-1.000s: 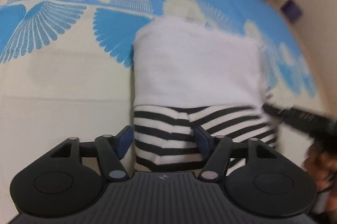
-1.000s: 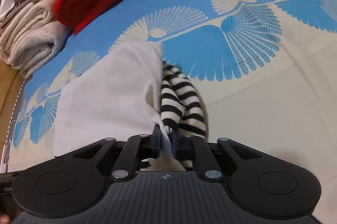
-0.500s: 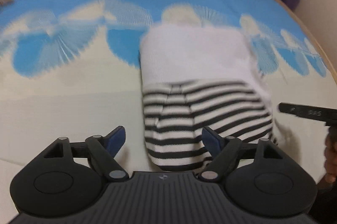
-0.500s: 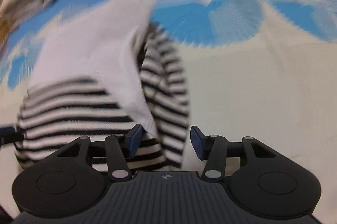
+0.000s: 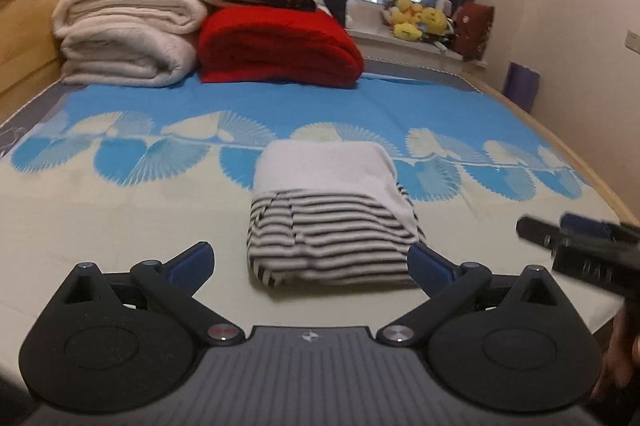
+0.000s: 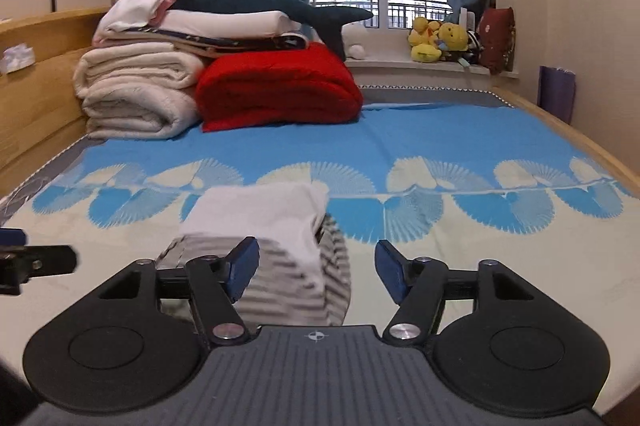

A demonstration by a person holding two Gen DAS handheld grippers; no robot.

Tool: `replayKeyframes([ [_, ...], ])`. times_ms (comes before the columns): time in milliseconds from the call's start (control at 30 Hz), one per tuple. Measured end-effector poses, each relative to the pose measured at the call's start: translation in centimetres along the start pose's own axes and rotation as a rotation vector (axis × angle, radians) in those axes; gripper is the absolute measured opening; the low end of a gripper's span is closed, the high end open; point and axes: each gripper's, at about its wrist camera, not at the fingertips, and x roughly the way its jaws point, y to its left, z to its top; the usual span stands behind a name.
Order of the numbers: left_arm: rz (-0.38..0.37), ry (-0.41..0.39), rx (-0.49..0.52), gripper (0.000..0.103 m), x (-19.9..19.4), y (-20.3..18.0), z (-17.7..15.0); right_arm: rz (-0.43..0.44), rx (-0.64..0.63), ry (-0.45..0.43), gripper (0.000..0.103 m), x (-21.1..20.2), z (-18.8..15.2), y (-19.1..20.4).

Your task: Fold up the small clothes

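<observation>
Left gripper (image 5: 310, 260) spread wide over the bed, jaws opening, nothing pinched; blue pads (image 5: 191, 263) clear of any cloth. Just ahead of it, lying flat on the cream part of the bedsheet (image 5: 120, 210): folded garment (image 5: 328, 214), black-and-white striped half nearest, plain white half beyond. Off to its right, right gripper (image 5: 576, 246) seen side-on and blurred. Right gripper (image 6: 316, 268) likewise parting, jaws opening, pads (image 6: 390, 270) bare, holding nothing; same folded garment (image 6: 264, 222) ahead and slightly left of it. Far beyond both, at the head of the bed: red folded blanket (image 5: 276, 46), cream blankets (image 5: 124, 38) stacked left of it.
</observation>
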Motion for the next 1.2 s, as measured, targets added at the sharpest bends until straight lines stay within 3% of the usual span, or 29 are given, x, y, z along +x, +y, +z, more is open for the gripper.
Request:
replayKeyframes([
  [100,0.046,-0.008,-0.002,0.103,-0.2,-0.8,-3.0,-0.021,-0.007,0.018,0.074,-1.0,-2.6,0.9],
  [167,0.040,0.063,-0.014,0.103,0.4,-1.1,-3.9,-0.007,0.046,0.087,0.074,-0.6,-4.1,1.0],
  [233,0.016,0.047,-0.055,0.103,0.3,-0.9,-3.8,0.007,0.081,0.132,0.074,-0.7,-4.6,1.3],
  [433,0.072,-0.015,0.000,0.103,1.2,-0.9,-3.0,-0.029,0.014,0.110,0.077,-0.2,-5.0,2.3],
  [733,0.082,0.061,-0.048,0.103,2.9,0.2,-3.3,-0.013,-0.014,0.103,0.078,0.4,-4.9,3.4],
  [1200,0.072,0.052,-0.022,0.103,3.2,-0.7,-3.6,-0.001,-0.043,0.087,0.078,0.8,-4.7,4.4],
])
